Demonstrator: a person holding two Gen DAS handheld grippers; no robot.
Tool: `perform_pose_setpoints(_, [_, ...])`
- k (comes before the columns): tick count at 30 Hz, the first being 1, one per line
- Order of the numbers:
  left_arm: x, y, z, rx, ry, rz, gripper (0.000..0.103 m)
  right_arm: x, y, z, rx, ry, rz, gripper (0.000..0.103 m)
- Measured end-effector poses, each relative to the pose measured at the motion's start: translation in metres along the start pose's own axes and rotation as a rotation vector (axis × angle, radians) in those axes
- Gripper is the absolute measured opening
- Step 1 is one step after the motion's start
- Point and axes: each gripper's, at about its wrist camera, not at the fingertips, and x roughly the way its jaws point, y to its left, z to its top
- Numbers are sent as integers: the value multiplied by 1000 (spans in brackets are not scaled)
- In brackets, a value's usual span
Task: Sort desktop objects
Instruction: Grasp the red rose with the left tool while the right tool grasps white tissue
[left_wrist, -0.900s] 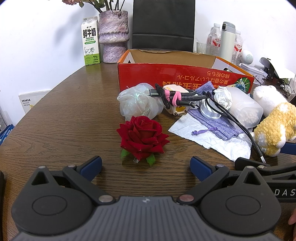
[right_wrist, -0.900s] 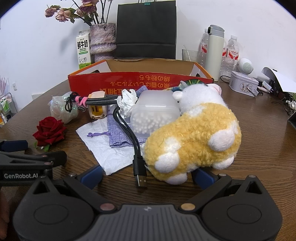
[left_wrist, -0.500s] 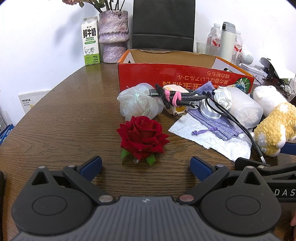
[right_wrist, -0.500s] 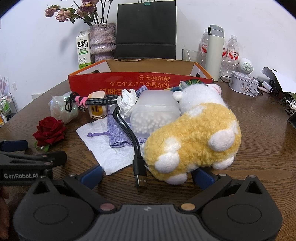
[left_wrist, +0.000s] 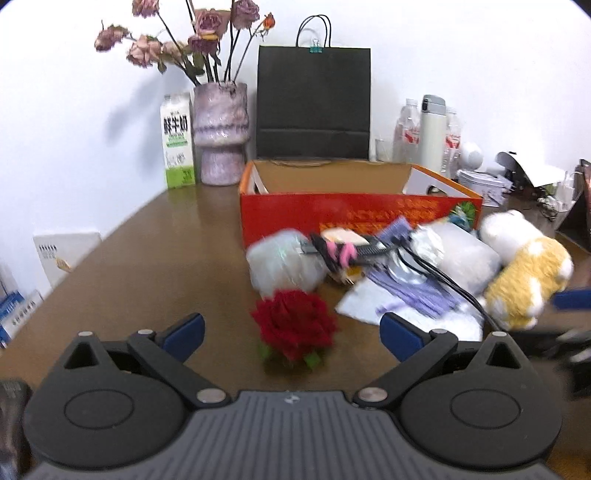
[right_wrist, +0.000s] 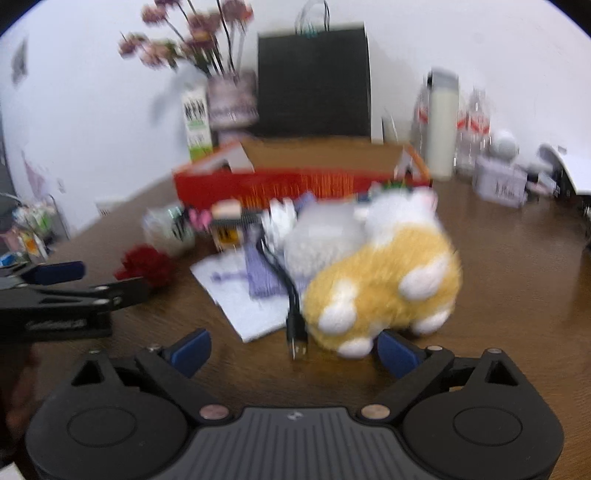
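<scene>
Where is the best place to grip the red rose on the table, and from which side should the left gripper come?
Probably grip the rose across the middle of its round bloom, coming straight forward and down from the near side. It lies alone on the table, directly ahead of the open left gripper, between the lines of its fingers. Only short green leaves show beneath, so no stem offers itself. Squeeze softly; the petals look soft.

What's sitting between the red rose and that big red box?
A crumpled clear plastic bag lies between the red rose and the red box, shown in the left wrist view.
</scene>
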Motion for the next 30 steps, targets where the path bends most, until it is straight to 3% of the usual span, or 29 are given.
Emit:
perform_pose_setpoints(2, [12, 1, 6, -12, 18, 12, 103, -13, -2, 9, -10, -62, -17, 87])
perform_pose_setpoints(4, [23, 3, 10, -36, 45, 2, 102, -18, -8, 21, 5, -104, -34, 85])
perform_pose_setpoints(7, [30, 3, 11, -50, 68, -5, 98, -11, -8, 39, 8, -122, -31, 70])
perform_pose_setpoints(10, [33, -1, 8, -15, 74, -25, 82, 8, 5, 56, -42, -122, 5, 66])
perform_pose_setpoints(12, [37, -2, 6, -10, 103, -40, 55, 29, 11, 64, -77, -114, 8, 55])
perform_pose_setpoints(14, [39, -1, 6, -33, 126, -45, 45, 59, 14, 72, -84, -66, 5, 23])
perform_pose_setpoints(17, [27, 0, 5, -44, 100, -27, 42, 84, 19, 75, -114, -67, -39, 19])
perform_pose_setpoints(18, [22, 0, 6, -40, 87, -22, 42, 85, 22, 75, -125, -70, -50, 15])
perform_pose_setpoints(19, [17, 0, 7, -39, 75, -20, 41, 84, 24, 75, -132, -76, -47, 4])
perform_pose_setpoints(30, [-25, -3, 10, -62, 44, -71, 41, 4, 21, 59, -110, -216, -92, 3])
